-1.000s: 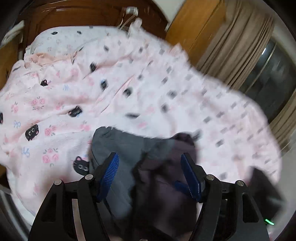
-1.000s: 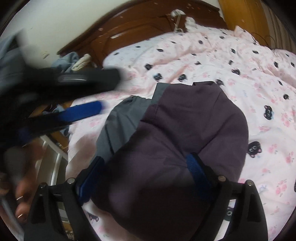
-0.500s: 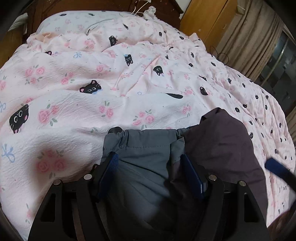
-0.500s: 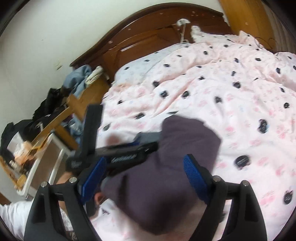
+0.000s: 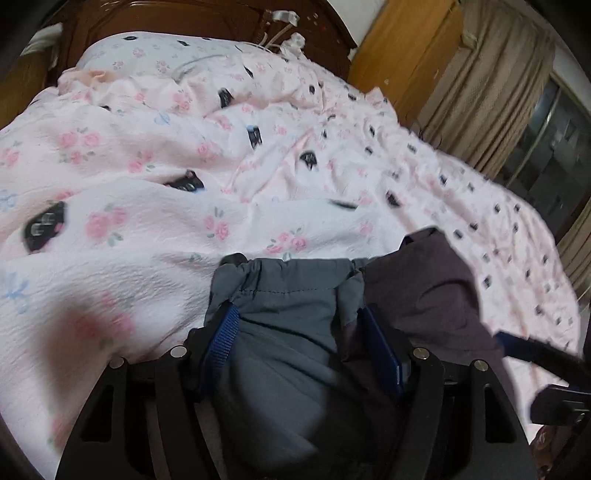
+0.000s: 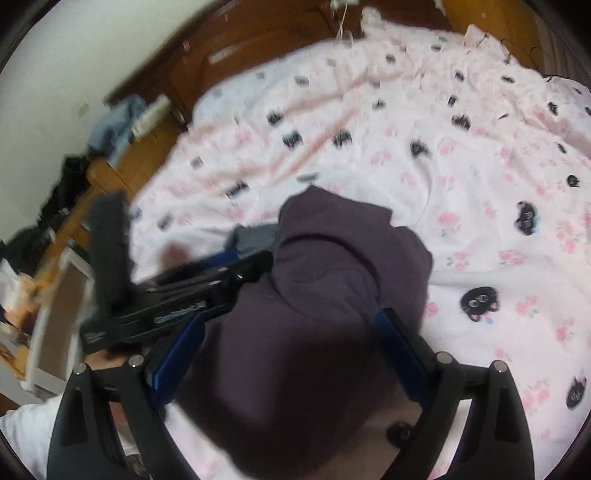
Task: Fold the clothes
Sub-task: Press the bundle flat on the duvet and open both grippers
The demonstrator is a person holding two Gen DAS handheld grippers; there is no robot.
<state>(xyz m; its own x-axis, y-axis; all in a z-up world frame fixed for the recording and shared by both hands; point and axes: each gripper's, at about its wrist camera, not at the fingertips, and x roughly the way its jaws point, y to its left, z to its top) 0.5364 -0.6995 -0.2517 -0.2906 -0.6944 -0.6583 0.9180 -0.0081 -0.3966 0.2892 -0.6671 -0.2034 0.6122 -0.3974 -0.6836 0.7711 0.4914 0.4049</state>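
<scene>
A bunched grey garment [image 5: 288, 332] fills the space between the blue pads of my left gripper [image 5: 301, 343], which is shut on it low over the bed, its jaws closing slightly. A dark purple garment [image 5: 424, 295] lies against the grey one on its right. In the right wrist view the purple garment [image 6: 332, 295] rests on the bed cover beneath my right gripper [image 6: 288, 350]. That gripper's jaws stand wide and are opening, with the cloth between them. The left gripper [image 6: 255, 254] reaches in from the left onto the grey garment [image 6: 255, 234].
A pink bed cover [image 5: 147, 221] with cats and roses spreads over the bed, rumpled toward the dark wooden headboard [image 5: 184, 18]. A wooden wardrobe [image 5: 399, 55] and curtain [image 5: 498, 92] stand far right. A cluttered bedside table [image 6: 110, 122] stands left. A white sleeve [image 6: 22, 435] shows bottom left.
My left gripper has come down toward the bed cover with the grey garment. The right gripper has shifted over the purple garment, which now lies on the cover.
</scene>
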